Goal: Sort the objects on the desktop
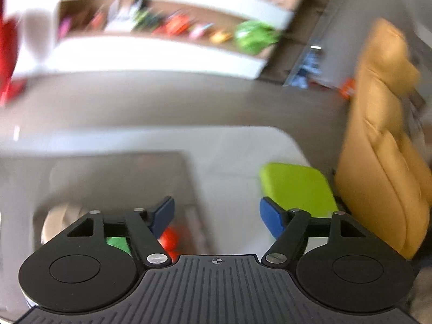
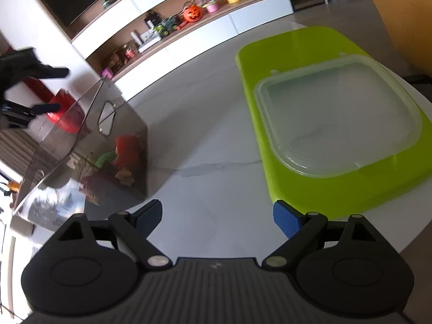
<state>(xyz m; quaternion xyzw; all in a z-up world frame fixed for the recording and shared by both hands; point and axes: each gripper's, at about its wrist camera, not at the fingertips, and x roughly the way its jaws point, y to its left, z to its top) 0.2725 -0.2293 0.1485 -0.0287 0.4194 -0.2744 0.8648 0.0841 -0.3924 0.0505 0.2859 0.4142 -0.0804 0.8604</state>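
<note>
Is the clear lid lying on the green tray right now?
Yes, the right wrist view shows the clear lid lying flat on the green tray, on the white table.

L tool (image 1: 217,216) & R tool (image 2: 217,217): jaws apart, nothing held.

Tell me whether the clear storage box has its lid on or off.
Off. The clear storage box is open-topped, and the translucent lid lies flat on the green tray.

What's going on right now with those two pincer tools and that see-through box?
Left gripper open, empty, above clear plastic box holding toys. Right gripper open, empty, over white table. Translucent lid lies on lime-green tray. Nothing blocking.
</note>
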